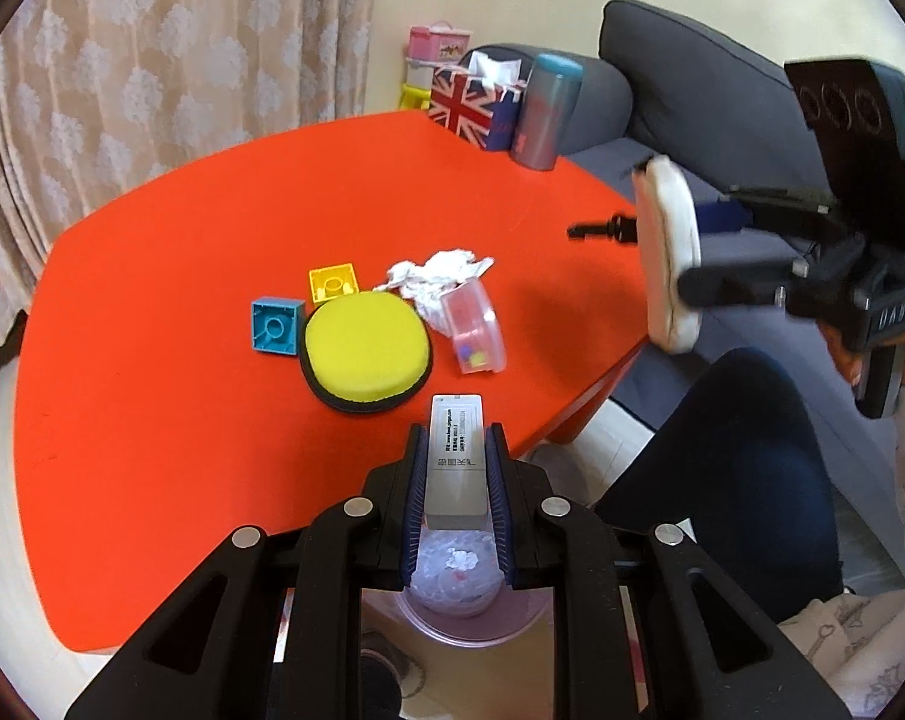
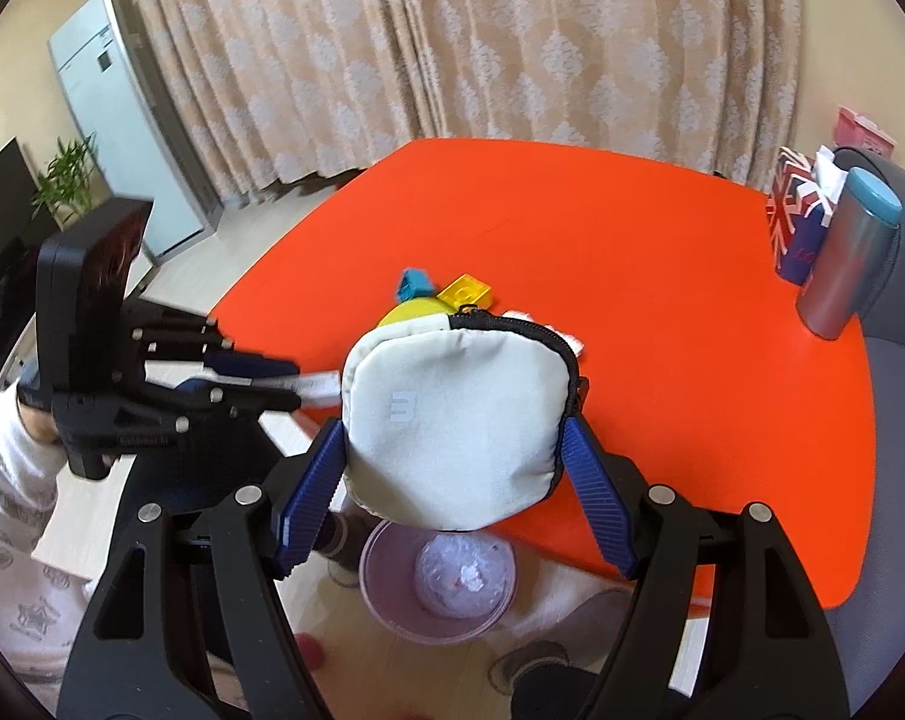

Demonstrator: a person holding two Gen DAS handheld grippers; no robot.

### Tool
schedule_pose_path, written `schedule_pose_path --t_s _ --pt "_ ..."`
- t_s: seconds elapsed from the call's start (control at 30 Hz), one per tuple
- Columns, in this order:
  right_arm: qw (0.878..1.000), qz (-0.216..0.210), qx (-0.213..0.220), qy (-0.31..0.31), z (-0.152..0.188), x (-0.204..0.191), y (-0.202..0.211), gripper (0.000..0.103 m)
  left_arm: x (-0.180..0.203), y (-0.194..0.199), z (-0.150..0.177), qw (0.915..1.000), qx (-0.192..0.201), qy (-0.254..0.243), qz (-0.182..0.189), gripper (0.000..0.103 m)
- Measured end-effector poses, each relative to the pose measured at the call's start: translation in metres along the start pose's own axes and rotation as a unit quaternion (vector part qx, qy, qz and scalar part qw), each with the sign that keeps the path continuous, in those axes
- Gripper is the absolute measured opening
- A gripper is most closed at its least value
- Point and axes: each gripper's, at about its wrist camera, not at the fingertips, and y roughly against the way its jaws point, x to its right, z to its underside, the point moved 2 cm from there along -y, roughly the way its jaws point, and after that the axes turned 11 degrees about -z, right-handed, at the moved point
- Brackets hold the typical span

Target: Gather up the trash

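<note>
Left gripper (image 1: 457, 468): your jaws are clamped on the two long sides of a slim white labelled box (image 1: 456, 456). Its long axis runs straight out along the fingers, the far end sticking past the tips.

Bin: the pink-rimmed trash bin (image 2: 380, 585) sits on the floor, off the near edge of the orange table (image 1: 182, 360). In the left wrist view it shows directly below the held box, seen through the gap behind the jaws — that is the relation your drop likely turns on. There are already white scraps inside.

Judgement on the drop: since the box points forward and down, its far end looks to overhang the table edge, not the bin, so you probably need to draw back a little before letting go.

Right gripper (image 2: 455, 450): your jaws stand wide but pressed on either side of a pale zipped pouch (image 2: 458, 420), held flat face to the camera, above the bin in that view. It looks like a keepsake rather than rubbish, so watch where you release it.

Trash left on the table: crumpled white paper (image 1: 434, 276) lies mid-table, touching a small clear plastic box (image 1: 473, 327), just beside the yellow round sponge pad (image 1: 365, 348). The blue brick (image 1: 275, 327) and yellow brick (image 1: 332, 285) flank the pad.

Nearer hand: the left, once emptied — the paper lies dead ahead of it.
</note>
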Motion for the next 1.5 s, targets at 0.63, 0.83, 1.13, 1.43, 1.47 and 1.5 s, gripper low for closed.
schedule_pose_path --t_s 0.63,0.83,1.13,1.43,1.47,1.5 --pt "0.994 -0.053 -0.094 0.015 0.050 -0.035 -0.040 0.072 0.005 0.029 0.023 0.9999 0.004 0.009 0.005 0.019" --pt "0.994 -0.053 -0.097 0.019 0.048 -0.038 -0.044 0.088 0.004 0.031 0.023 0.9999 0.006 0.010 0.003 0.019" --pt "0.996 -0.037 -0.076 0.004 0.041 -0.029 -0.031 0.095 0.007 0.027 0.022 0.9999 0.000 0.004 0.010 0.019" --pt "0.998 -0.017 -0.054 -0.007 0.039 -0.023 -0.013 0.096 0.017 0.020 0.022 0.9997 -0.008 -0.008 0.020 0.019" --pt "0.999 -0.013 -0.051 -0.008 0.038 -0.022 -0.011 0.096 0.019 0.019 0.022 0.9997 -0.010 -0.010 0.021 0.019" --pt "0.999 -0.011 -0.049 -0.008 0.039 -0.022 -0.008 0.096 0.021 0.019 0.023 0.9996 -0.011 -0.012 0.022 0.019"
